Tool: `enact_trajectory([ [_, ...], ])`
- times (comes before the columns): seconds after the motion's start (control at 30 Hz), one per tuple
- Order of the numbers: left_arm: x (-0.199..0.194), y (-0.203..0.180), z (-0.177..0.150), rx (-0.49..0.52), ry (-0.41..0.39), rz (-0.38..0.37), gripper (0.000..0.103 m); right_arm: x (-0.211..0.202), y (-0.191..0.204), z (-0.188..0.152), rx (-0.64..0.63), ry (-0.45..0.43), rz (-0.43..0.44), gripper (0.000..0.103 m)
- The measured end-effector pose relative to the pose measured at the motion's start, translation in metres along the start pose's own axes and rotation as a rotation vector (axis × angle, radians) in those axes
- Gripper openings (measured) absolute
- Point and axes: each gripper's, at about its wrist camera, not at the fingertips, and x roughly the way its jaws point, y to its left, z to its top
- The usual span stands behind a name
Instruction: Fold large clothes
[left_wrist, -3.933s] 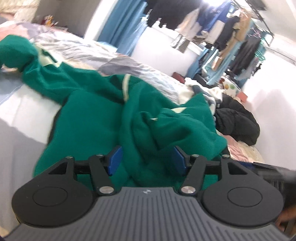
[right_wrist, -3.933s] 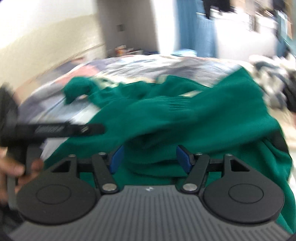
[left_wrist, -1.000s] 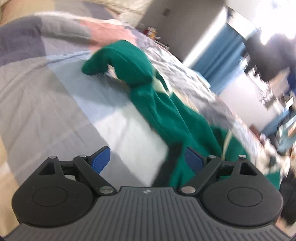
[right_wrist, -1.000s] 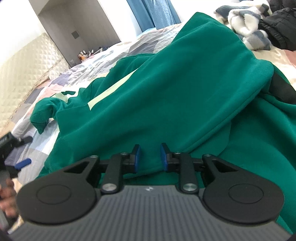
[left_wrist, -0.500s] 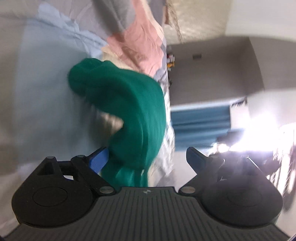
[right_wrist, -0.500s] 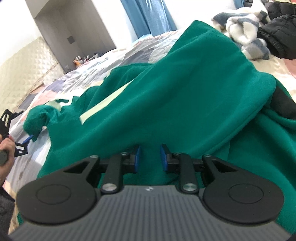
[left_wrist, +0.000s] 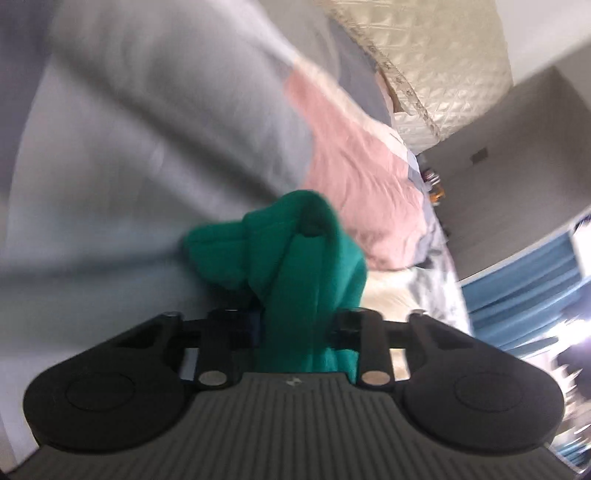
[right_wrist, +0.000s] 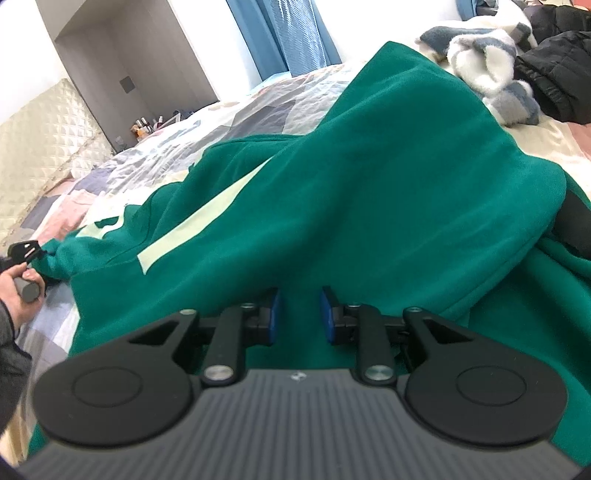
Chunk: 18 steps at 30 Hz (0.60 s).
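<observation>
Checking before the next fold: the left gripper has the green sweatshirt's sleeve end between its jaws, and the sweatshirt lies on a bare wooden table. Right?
Not quite. The left gripper does have the sleeve end of the green sweatshirt between its closing jaws, but the sweatshirt lies on a bed with a patchwork quilt, not a wooden table, as the right wrist view shows.

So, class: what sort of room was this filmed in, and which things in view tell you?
Most likely a bedroom. A patchwork quilt covers a bed with a padded headboard, blue curtains hang behind, and a green sweatshirt lies spread for folding.
</observation>
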Motion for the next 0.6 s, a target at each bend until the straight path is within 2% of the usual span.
enact_trajectory([
  [0.1, 0.008, -0.025, 0.010, 0.158, -0.035, 0.066, 0.026, 0.004, 0.001, 0.001, -0.011, 0.003, -0.007, 0.025],
  [0.27, -0.002, -0.061, 0.011, 0.305, -0.082, 0.096, 0.024, 0.007, 0.005, 0.002, -0.029, -0.004, -0.021, 0.025],
  [0.37, -0.023, -0.090, 0.009, 0.429, -0.134, 0.071, 0.024, 0.006, 0.004, 0.003, -0.014, -0.006, -0.015, 0.025],
  [0.43, -0.047, -0.109, 0.004, 0.490, -0.163, 0.022, 0.023, 0.005, 0.002, 0.005, -0.005, -0.010, -0.010, 0.025],
  [0.5, -0.072, -0.134, -0.004, 0.575, -0.205, -0.013, 0.023, 0.000, 0.006, 0.006, -0.043, -0.029, -0.025, 0.028],
  [0.6, -0.106, -0.167, -0.014, 0.641, -0.225, -0.078, 0.023, -0.010, 0.013, 0.006, -0.098, -0.067, -0.040, 0.029],
])
